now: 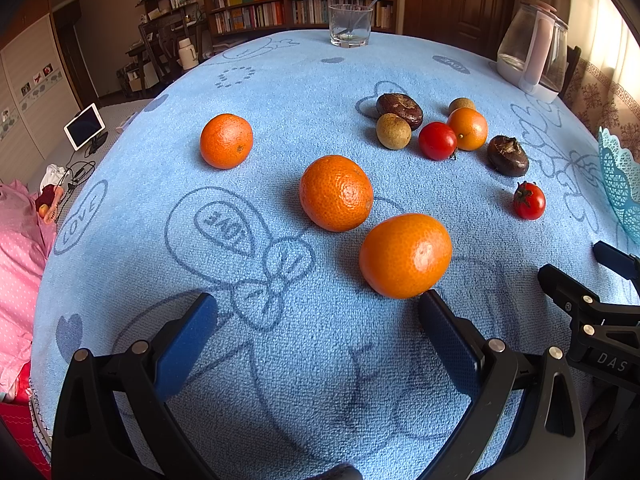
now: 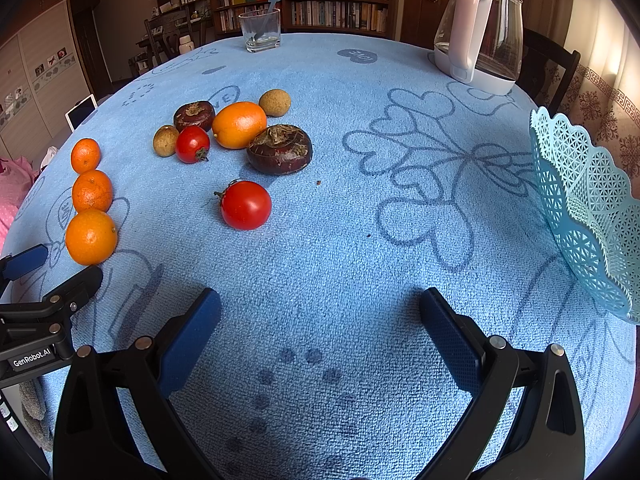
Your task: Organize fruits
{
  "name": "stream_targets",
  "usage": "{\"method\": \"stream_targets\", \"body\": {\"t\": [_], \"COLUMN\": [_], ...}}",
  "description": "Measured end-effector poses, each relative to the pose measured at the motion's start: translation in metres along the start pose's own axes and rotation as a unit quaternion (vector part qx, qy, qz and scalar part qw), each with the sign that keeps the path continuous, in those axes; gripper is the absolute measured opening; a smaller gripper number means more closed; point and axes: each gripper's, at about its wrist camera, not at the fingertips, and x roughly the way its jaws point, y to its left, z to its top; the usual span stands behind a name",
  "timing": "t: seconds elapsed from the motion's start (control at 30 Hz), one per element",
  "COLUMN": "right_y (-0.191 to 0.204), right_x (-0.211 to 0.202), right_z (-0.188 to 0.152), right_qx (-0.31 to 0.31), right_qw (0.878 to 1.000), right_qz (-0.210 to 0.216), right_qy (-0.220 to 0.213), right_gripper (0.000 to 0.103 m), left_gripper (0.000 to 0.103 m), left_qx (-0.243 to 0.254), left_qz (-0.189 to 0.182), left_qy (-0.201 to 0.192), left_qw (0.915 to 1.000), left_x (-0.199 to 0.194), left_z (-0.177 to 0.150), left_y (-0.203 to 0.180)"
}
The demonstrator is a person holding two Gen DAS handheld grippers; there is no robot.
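On the light blue terry tablecloth printed with hearts and "LOVE" bubbles, the left wrist view shows three round orange tangerines in a diagonal row: the farthest, the middle one and the nearest. The left gripper hangs low over the cloth with its blue-padded fingers spread wide and nothing between them; the tip of its right-side finger sits just beside the nearest tangerine, and I cannot tell whether it touches. Farther back lies a cluster: a dark brown water chestnut, two tan round longans, a red cherry tomato and a small smooth orange kumquat, the tomato and kumquat touching. A second dark water chestnut and a second red tomato lie apart toward the right. A clear drinking glass with a spoon and a glass kettle with a pale pink handle stand at the far edge.

In the right wrist view, the right gripper also has its blue pads wide apart, holding nothing, over bare cloth. The turquoise plastic lattice basket stands at the right edge, well apart from all the fruit. The tangerine row runs along the left, beside the other gripper's fingers.
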Motion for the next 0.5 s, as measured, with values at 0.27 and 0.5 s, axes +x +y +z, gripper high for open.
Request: {"method": "stream_targets", "body": {"t": [0.27, 0.5], "right_y": [-0.0016, -0.0005], "right_x": [-0.0028, 0.0034], "right_z": [-0.0026, 0.003], "right_qx": [0.002, -0.011], "right_qw": [1.0, 1.0], "right_qz": [0.009, 0.009], "right_qy": [0.001, 0.013], "right_gripper": [0.101, 0.101], "left_gripper": [0.098, 0.098], "left_qx": [0.0, 0.002], "left_qz": [0.0, 0.001], "left_qy": [0.0, 0.001], "left_qw": [1.0, 1.0], "left_x": [0.0, 0.0037], "left_z": [0.0, -0.0017], "left_y": [0.0, 0.0012]}}
